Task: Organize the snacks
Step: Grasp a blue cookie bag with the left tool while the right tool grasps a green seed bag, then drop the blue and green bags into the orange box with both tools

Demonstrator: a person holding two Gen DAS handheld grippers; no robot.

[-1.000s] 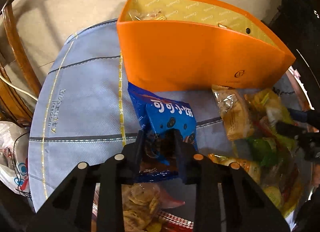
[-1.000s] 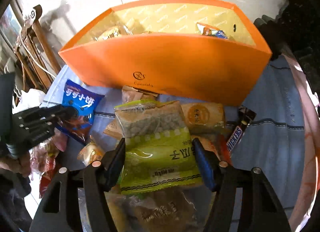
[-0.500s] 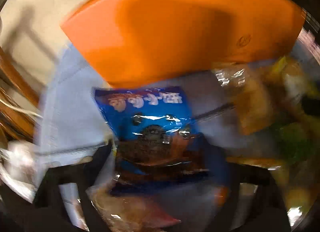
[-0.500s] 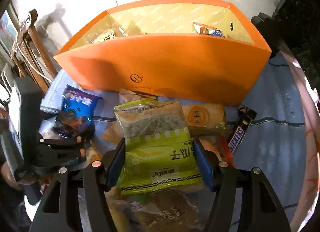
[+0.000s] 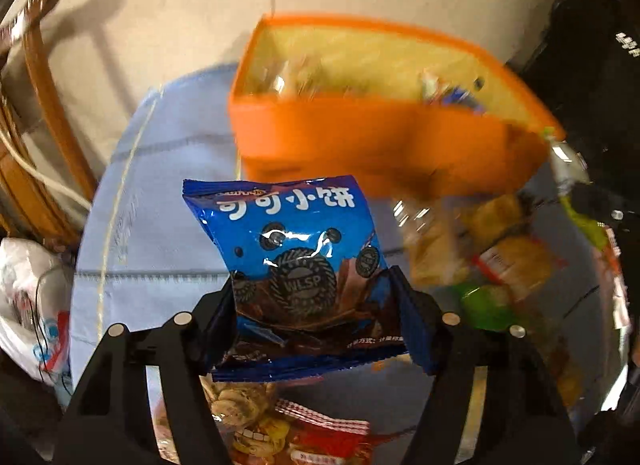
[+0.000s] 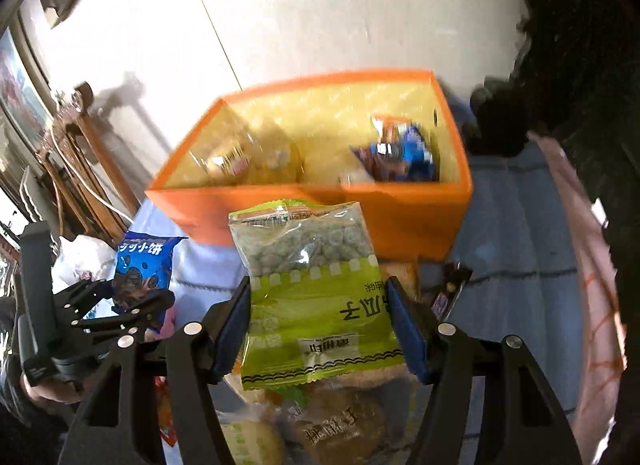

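My left gripper (image 5: 312, 297) is shut on a blue cookie packet (image 5: 292, 249) and holds it above the table, in front of the orange box (image 5: 376, 145). My right gripper (image 6: 320, 309) is shut on a green seed packet (image 6: 316, 293) and holds it up just before the same box (image 6: 320, 201). The box holds several snack packets (image 6: 396, 153). The left gripper with its blue packet (image 6: 140, 269) also shows at the left of the right wrist view.
Several loose snack packets (image 5: 500, 261) lie on the blue tablecloth (image 5: 160, 201), more under the right gripper (image 6: 340, 429). A chocolate bar (image 6: 448, 293) lies at the right. Wooden chairs (image 5: 40, 125) and a white plastic bag (image 5: 28, 297) stand at the left.
Both grippers have lifted their packets off the table and risen, so the inside of the orange box now shows. The blue packet now stands upright in my left gripper.
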